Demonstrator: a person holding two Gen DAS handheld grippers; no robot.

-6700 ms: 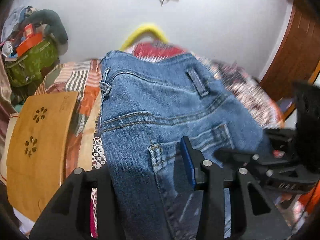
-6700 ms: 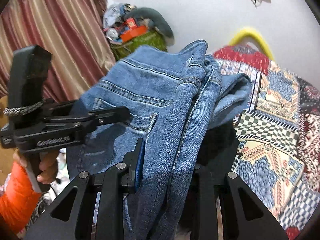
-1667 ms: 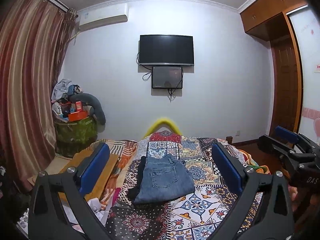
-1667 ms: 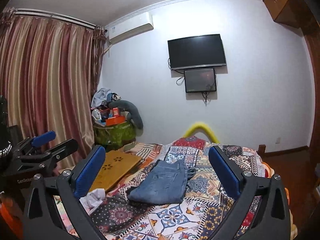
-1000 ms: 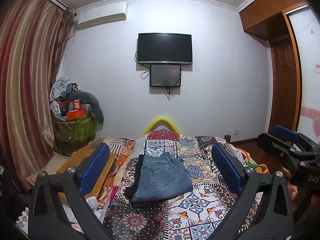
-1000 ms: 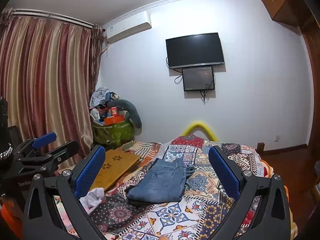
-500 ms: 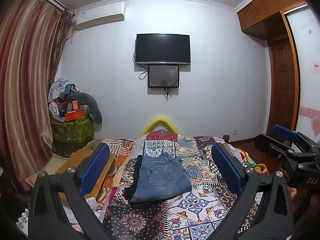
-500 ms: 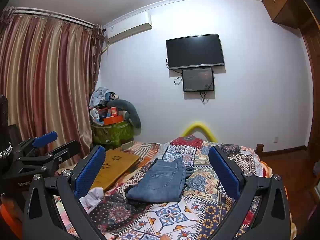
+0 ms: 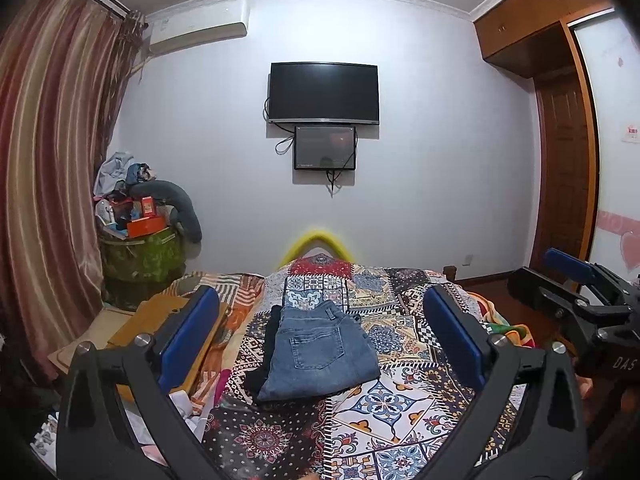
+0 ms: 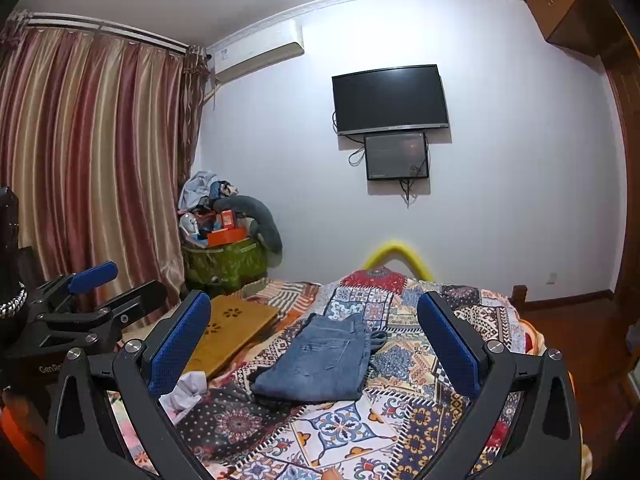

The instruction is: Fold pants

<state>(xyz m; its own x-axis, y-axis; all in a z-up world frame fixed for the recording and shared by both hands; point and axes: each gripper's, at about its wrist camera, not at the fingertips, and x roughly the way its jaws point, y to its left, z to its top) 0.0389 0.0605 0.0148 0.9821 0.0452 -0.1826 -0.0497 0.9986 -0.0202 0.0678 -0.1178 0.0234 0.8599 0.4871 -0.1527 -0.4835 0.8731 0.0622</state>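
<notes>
Blue jeans (image 9: 318,350) lie folded into a compact rectangle on the patterned bedspread (image 9: 400,396), back pocket up, with a dark garment (image 9: 266,350) under their left edge. In the right wrist view the same jeans (image 10: 320,356) sit mid-bed. My left gripper (image 9: 320,336) is held well back from the bed, open, nothing between its blue pads. My right gripper (image 10: 314,336) is likewise open and empty, far from the jeans. Each gripper shows at the edge of the other's view: the right gripper (image 9: 576,292) and the left gripper (image 10: 100,292).
A wooden lap board (image 10: 232,332) lies at the bed's left side beside crumpled white cloth (image 10: 186,390). A cluttered green bin (image 9: 140,256) stands in the corner by striped curtains (image 10: 92,160). A TV (image 9: 324,94) hangs on the far wall. A wooden door (image 9: 568,184) is at right.
Long before, both grippers were shut on the jeans held up close. Over the last second and a half both stay open and back from the bed; the views drift only slightly.
</notes>
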